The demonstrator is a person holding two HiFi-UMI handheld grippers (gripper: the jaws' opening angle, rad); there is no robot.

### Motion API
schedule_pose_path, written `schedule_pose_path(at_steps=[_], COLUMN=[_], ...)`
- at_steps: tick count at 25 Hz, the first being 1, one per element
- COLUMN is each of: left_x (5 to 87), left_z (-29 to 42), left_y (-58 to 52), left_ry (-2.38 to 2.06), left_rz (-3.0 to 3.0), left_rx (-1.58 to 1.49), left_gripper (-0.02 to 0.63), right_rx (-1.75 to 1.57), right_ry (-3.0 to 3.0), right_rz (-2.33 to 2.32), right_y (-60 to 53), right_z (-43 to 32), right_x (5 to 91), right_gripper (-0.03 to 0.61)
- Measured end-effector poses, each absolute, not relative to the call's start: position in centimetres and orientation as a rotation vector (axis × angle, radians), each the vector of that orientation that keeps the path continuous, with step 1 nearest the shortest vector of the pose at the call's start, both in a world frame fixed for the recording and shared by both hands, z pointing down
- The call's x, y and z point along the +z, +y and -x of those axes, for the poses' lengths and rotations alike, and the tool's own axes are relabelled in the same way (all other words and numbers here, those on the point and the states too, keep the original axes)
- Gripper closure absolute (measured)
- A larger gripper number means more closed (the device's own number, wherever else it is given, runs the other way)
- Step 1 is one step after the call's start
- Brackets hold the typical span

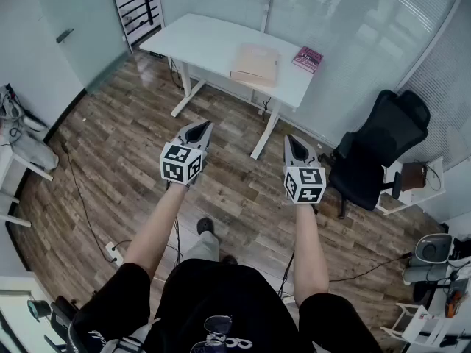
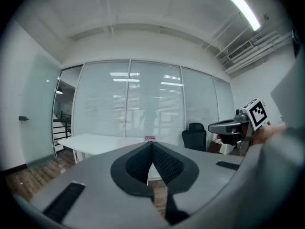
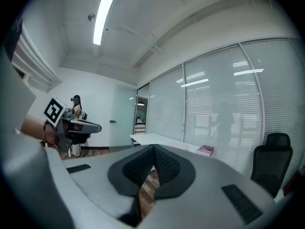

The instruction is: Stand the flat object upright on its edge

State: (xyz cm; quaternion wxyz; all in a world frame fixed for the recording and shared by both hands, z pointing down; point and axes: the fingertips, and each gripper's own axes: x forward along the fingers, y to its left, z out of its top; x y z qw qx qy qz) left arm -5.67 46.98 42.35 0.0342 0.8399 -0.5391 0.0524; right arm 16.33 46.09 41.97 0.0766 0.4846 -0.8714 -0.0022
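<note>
Left tongs (image 1: 200, 126) and right tongs (image 1: 294, 141) at mid-frame, above the wood floor (image 1: 110, 168) — both shut tight, gripping nothing, touching nothing. At upper centre, on the white tabletop (image 1: 202, 43): pink book (image 1: 307, 59) lying flat, near a beige flat pad (image 1: 255, 65) — well apart from either tongs.

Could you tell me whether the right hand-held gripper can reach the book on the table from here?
Probably not yet: the right hand-held gripper hangs shut over the floor, short of the table where the book lies. Nothing blocks the way.
</note>
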Motion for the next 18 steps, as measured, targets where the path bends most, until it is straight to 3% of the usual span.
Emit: schedule_pose_path(at_steps=[18], left_x=[42.4], left_z=[10.7], left_y=[35.9], left_ry=[-1.602], left_rz=[-2.612], left_rx=[0.139], left_gripper=[0.592], right_rx=[0.027], right_ry=[-2.569], right_rz=[-1.512], right_y=[35.7], right_z=[-11.8], right_x=[42.3], right_gripper=[0.555])
